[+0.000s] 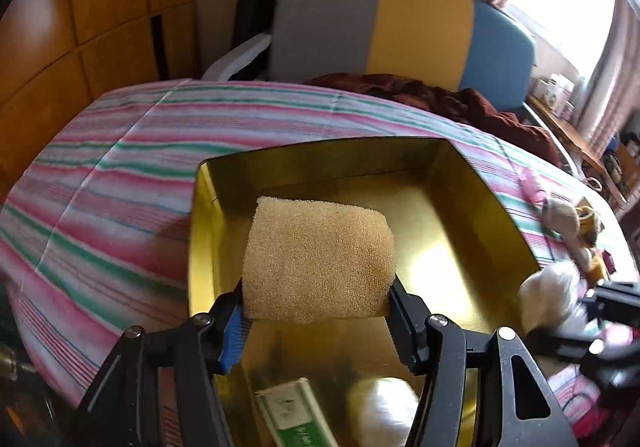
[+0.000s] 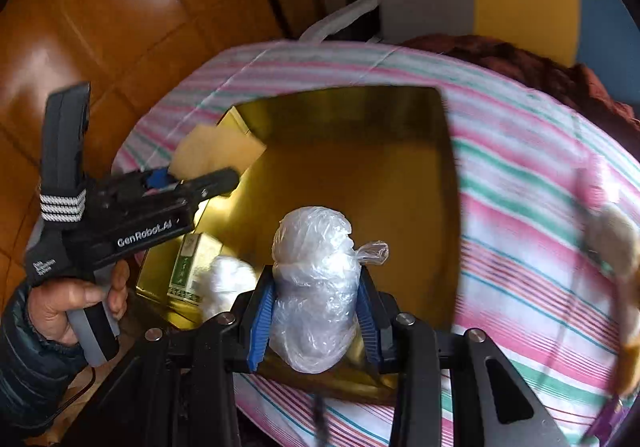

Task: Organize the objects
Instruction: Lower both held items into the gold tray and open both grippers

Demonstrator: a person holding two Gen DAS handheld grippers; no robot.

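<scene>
A gold tin box (image 1: 496, 207) (image 2: 448, 183) stands open on the striped cloth. My left gripper (image 1: 316, 311) is shut on a tan sponge (image 1: 320, 263), held over the box; in the right wrist view the sponge (image 2: 216, 155) and the left gripper (image 2: 192, 183) hang at the box's left wall. My right gripper (image 2: 316, 311) is shut on a clear plastic bag of white stuff (image 2: 316, 279) above the box's near edge. Inside the box lie a green and white carton (image 1: 296, 419) (image 2: 188, 267) and a white wad (image 1: 384, 411) (image 2: 228, 283).
The box sits on a table under a pink, green and white striped cloth (image 1: 120, 175). Behind it are a chair back in grey, yellow and blue (image 1: 400, 23) and a dark red cloth (image 1: 440, 95). A plush toy (image 1: 576, 223) lies at the right. Wooden floor (image 2: 100, 27) is on the left.
</scene>
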